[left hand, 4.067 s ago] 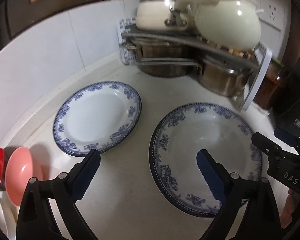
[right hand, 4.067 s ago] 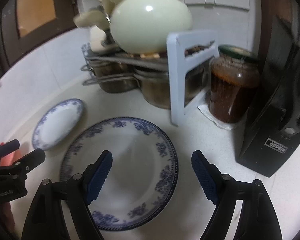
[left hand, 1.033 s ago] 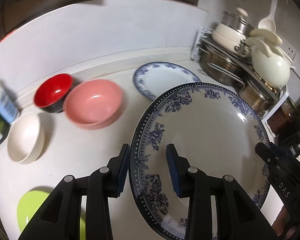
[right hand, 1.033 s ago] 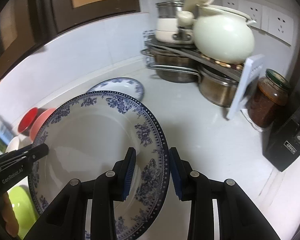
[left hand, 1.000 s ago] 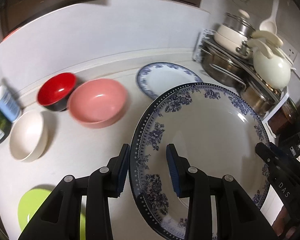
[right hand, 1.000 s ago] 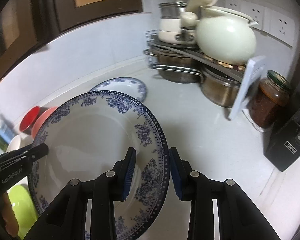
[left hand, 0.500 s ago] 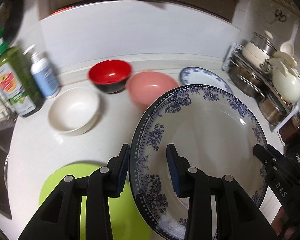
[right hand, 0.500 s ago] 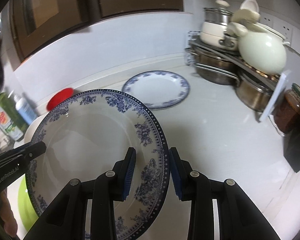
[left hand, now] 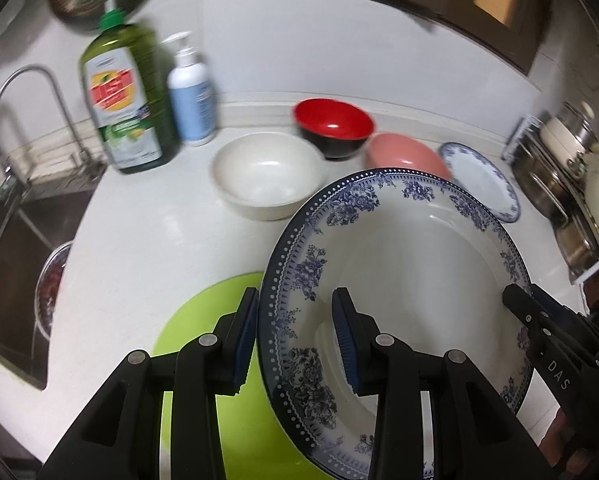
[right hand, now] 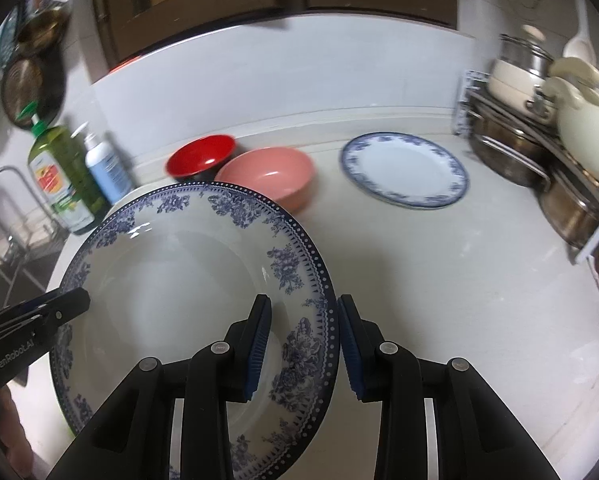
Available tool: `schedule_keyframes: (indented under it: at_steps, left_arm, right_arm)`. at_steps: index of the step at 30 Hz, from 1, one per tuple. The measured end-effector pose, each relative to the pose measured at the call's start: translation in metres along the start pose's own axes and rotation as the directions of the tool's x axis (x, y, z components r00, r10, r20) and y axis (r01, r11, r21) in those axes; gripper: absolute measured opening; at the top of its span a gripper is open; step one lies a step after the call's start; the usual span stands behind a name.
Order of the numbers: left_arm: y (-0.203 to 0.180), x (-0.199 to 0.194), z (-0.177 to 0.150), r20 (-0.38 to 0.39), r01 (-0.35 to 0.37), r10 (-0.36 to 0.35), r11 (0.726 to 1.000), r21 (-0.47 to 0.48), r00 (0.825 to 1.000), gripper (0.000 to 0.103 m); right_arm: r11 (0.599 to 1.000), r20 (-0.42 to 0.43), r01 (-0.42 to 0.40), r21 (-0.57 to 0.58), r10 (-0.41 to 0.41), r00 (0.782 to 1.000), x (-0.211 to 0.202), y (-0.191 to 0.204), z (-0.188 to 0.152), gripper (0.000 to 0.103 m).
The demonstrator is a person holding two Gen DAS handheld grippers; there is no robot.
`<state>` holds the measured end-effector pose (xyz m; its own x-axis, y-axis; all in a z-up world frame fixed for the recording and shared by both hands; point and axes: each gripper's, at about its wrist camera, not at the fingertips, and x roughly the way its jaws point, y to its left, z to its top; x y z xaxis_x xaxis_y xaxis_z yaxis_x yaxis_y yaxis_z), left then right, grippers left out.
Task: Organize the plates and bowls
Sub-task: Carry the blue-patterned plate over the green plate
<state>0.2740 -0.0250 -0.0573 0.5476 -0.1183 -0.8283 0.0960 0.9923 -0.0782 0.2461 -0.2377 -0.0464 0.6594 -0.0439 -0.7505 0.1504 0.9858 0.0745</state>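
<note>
The big plate is held above the desk, gripped at opposite edges by both tools. The left tool is clenched on its left rim, one pad under the rim and the other on the inner face. The right tool is clenched on its right rim in the same manner, rim between the pads. Each tool's gap is narrow, no wider than the rim it grips.

In the left view the plate hangs partly over a green plate lying on the desk. Behind it stand a white bowl, a red bowl and a pink bowl, close together in a row. A small plate with the same blue pattern lies flat to the right of the pink bowl, apart from it.

Writing: "DAS" reads on the right tool as seen from the left view; "GenRobot.AI" reads on the left tool as seen from the right view. The green bottle carries a red and yellow label, blurred and unreadable. A white pump bottle stands just beside it.
</note>
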Motion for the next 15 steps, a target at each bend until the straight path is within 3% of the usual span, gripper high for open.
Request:
schedule_keyframes:
  at_steps: [15]
  left_arm:
    - [0.073, -0.003, -0.033, -0.053, -0.095, 0.089, 0.989, -0.114, 0.995, 0.037]
  right_arm:
    - [0.989, -0.080, -0.103, -0.108, 0.094, 0.992, 0.022, 0.071, -0.020, 0.035]
